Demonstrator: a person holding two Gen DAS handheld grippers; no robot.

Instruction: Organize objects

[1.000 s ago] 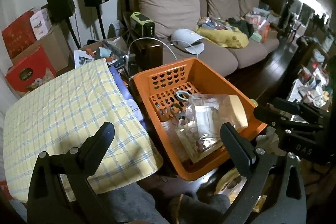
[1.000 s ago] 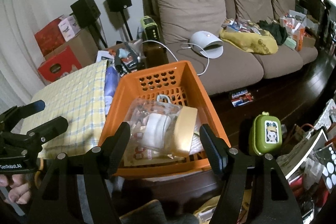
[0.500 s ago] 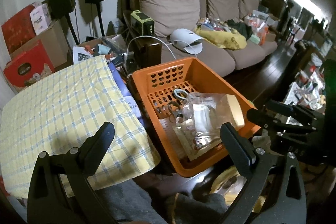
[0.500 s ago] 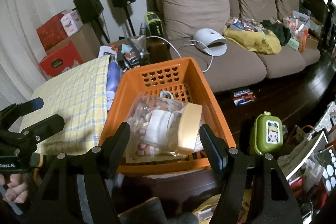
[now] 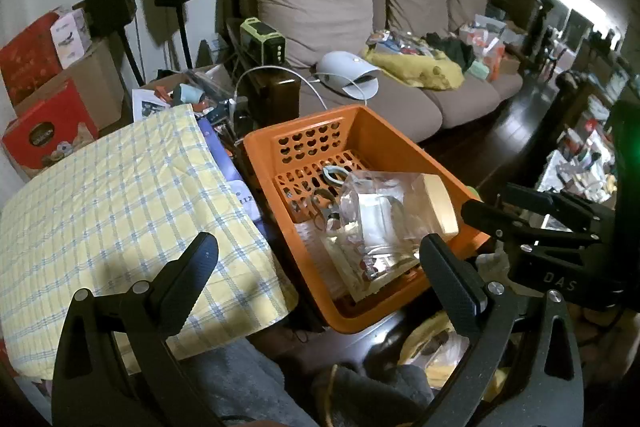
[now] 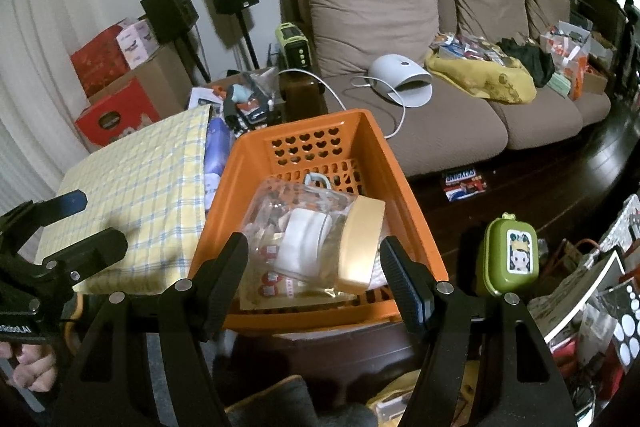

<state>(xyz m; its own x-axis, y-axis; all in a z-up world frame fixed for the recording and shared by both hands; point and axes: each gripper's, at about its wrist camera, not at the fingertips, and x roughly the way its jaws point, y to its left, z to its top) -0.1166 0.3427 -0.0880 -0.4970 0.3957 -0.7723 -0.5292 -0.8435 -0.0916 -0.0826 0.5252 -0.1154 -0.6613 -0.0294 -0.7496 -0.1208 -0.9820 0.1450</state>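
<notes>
Both claws, the left claw [image 5: 316, 259] and the right claw [image 6: 314, 259], hang apart and empty over the orange basket [image 6: 416, 223] mid-frame, so go slowly down for the clear jar [image 6: 308, 227].

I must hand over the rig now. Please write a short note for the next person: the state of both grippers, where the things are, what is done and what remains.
Left gripper: open, empty, above the near edge of the checked cloth.
Right gripper: open, empty, before the orange basket.
Done: clear jar with tan lid lies on its side in the basket, on flat packets.
Left: green case stands outside, right of the basket; much clutter remains around.
</notes>
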